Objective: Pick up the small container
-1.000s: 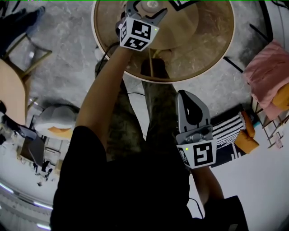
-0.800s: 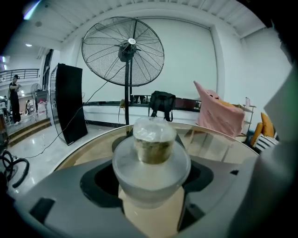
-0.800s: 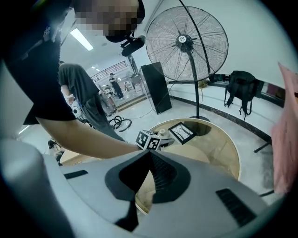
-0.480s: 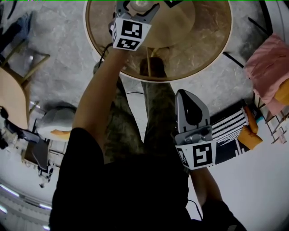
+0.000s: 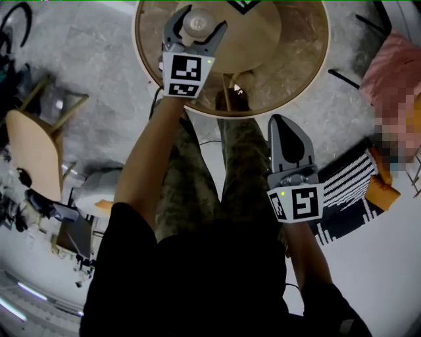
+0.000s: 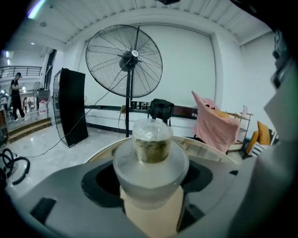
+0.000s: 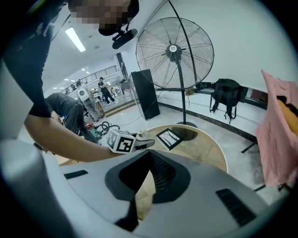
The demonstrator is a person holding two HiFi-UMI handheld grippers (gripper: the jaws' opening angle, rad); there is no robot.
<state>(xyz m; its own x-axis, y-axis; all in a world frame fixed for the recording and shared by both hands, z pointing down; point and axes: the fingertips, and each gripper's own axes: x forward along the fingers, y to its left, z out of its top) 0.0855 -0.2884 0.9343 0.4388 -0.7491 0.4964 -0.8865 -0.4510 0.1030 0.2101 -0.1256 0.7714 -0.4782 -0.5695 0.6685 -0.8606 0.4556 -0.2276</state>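
Observation:
The small container (image 5: 197,22) is a clear lidded tub with greenish-brown contents. It stands between the jaws of my left gripper (image 5: 199,18), over the tan mat (image 5: 258,43) on the round table (image 5: 309,77). In the left gripper view the small container (image 6: 151,145) fills the gap, its wide frosted rim touching both jaws of the left gripper (image 6: 151,163), which is shut on it. I cannot tell whether it is off the mat. My right gripper (image 5: 287,126) hangs shut and empty over the person's legs, short of the table. The right gripper (image 7: 148,157) looks toward the left gripper (image 7: 125,142).
A framed picture (image 5: 245,4) lies on the table's far side. A big standing fan (image 6: 125,60) and pink cloth (image 6: 215,126) on a rack are beyond the table. A wooden chair (image 5: 38,150) stands left, a striped mat (image 5: 345,197) right.
The left gripper and the container between its jaws sit lower in the head view, nearer the table's near edge. The right gripper has drifted slightly right and up, still shut.

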